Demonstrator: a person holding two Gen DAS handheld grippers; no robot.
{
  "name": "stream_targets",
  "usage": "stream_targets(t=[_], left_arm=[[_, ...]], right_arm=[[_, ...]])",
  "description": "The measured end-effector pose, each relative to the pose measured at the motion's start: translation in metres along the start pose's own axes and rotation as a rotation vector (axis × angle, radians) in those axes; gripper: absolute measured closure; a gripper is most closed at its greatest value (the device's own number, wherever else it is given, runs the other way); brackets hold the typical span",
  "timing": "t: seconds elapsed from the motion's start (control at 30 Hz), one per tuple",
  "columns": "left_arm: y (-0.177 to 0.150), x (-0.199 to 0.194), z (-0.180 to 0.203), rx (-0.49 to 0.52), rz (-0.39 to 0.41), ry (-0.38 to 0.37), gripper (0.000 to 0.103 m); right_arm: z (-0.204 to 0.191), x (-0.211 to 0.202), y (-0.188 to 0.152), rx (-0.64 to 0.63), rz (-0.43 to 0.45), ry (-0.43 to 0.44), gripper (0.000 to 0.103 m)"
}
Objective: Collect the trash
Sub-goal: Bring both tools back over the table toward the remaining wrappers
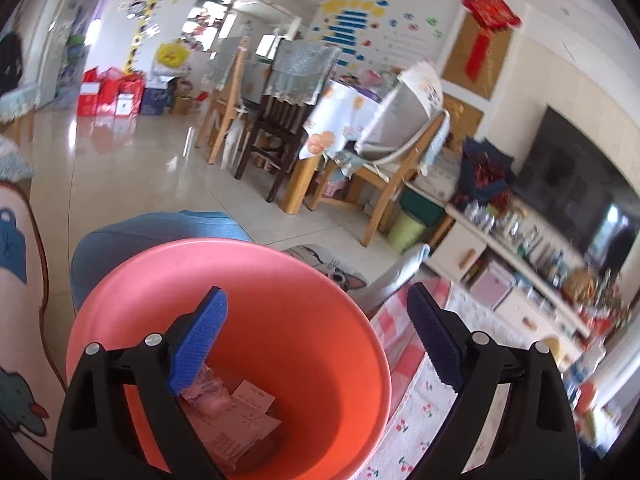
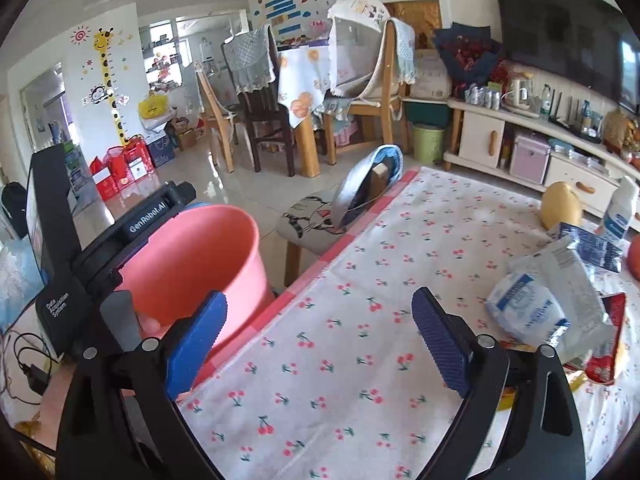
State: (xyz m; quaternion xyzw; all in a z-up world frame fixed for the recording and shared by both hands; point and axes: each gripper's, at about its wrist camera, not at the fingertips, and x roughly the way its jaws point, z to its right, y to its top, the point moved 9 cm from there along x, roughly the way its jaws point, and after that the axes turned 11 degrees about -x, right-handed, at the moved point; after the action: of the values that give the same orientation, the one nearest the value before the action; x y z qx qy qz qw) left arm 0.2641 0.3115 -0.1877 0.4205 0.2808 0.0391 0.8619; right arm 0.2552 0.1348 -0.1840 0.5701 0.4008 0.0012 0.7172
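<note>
**Pink bin beside the table, wrappers inside**

The bin fills the lower centre of the left wrist view, just off the table's pink edge. Inside, at the bottom, lie a crumpled pinkish wrapper and flat printed paper pieces (text too small to read). In the right wrist view the same bin sits at centre left, beside the cherry-print tablecloth.

The left gripper hangs over the bin mouth, jaws spread wide, nothing between them; one blue pad lies over the bin's interior, the other over the cloth. The right gripper is likewise wide open and empty, above bare cloth.

At the right edge of the right wrist view, more trash waits on the table: a white-and-blue packet, a red wrapper under it, and a dark blue foil pack further up.
</note>
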Motion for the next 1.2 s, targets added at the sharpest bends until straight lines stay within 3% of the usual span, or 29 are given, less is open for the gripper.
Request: stream_targets(t=[0.23,0.4,0.9,1.2], left_arm=[[-0.024,0.001,0.023,0.193,-0.09,0.065,0.011],[-0.041,-0.001,0.036,0.274,-0.144,0.058,0.011],[-0.094,-0.021,0.092,0.481,-0.161,-0.051,0.011],[-0.12,-0.032,0.119,0.554,-0.17,-0.113,0.011]], right_arm=[[0.018,-0.025,-0.015,-0.021,0.016,-0.054,0.005],[0.031,-0.041,-0.028,-0.05,0.015,-0.123,0.005],[0.082,-0.078,-0.069,-0.001,-0.018,-0.214,0.005],[0.114,-0.098,-0.087,0.044,-0.012,-0.242,0.005]])
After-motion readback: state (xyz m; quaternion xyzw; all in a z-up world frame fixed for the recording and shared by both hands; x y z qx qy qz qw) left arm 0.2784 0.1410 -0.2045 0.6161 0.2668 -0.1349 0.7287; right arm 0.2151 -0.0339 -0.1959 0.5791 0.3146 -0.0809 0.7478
